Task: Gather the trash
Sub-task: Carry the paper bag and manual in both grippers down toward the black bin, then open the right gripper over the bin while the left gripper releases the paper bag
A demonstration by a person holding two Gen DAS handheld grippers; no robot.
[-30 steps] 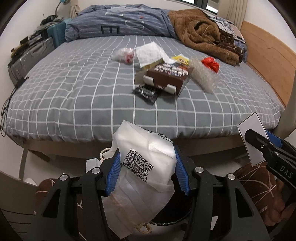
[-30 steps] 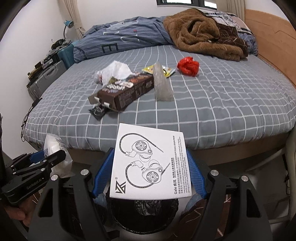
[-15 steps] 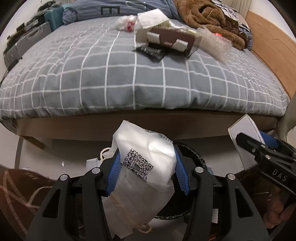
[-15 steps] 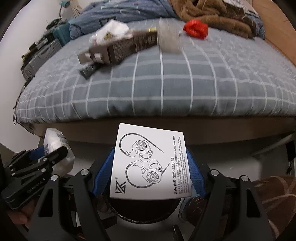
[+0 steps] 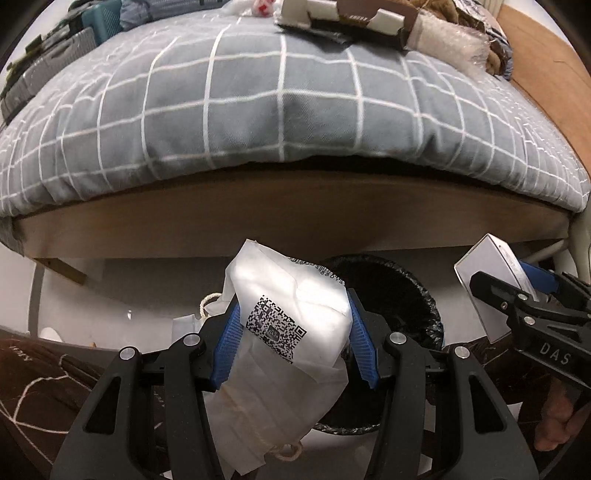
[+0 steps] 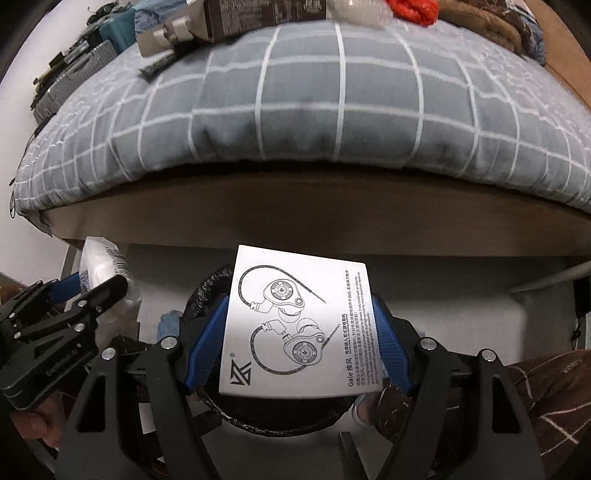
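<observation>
My left gripper (image 5: 293, 336) is shut on a white drawstring pouch (image 5: 291, 317) with a QR code, its blue pads pressing both sides. It hangs just left of and above a black-lined trash bin (image 5: 402, 288) on the floor by the bed. My right gripper (image 6: 297, 332) is shut on a white earphone box (image 6: 299, 325), held flat over the same bin (image 6: 207, 291), whose rim shows below the box. Each gripper shows in the other's view: the right one (image 5: 517, 291) at the right edge, the left one (image 6: 92, 291) at the left edge.
A bed with a grey checked cover (image 5: 280, 110) and wooden frame (image 5: 295, 218) stands close ahead. On it lie a brown carton (image 6: 258, 14), a red wrapper (image 6: 410, 9) and bubble wrap (image 5: 454, 40). Suitcases (image 6: 70, 81) stand at the left. Brown patterned trouser legs (image 6: 546, 391) flank the bin.
Both grippers have sunk with their loads from above bed level to below the mattress edge, closer to the bin. The bed top has slid up out of view. Neither grip has changed.
</observation>
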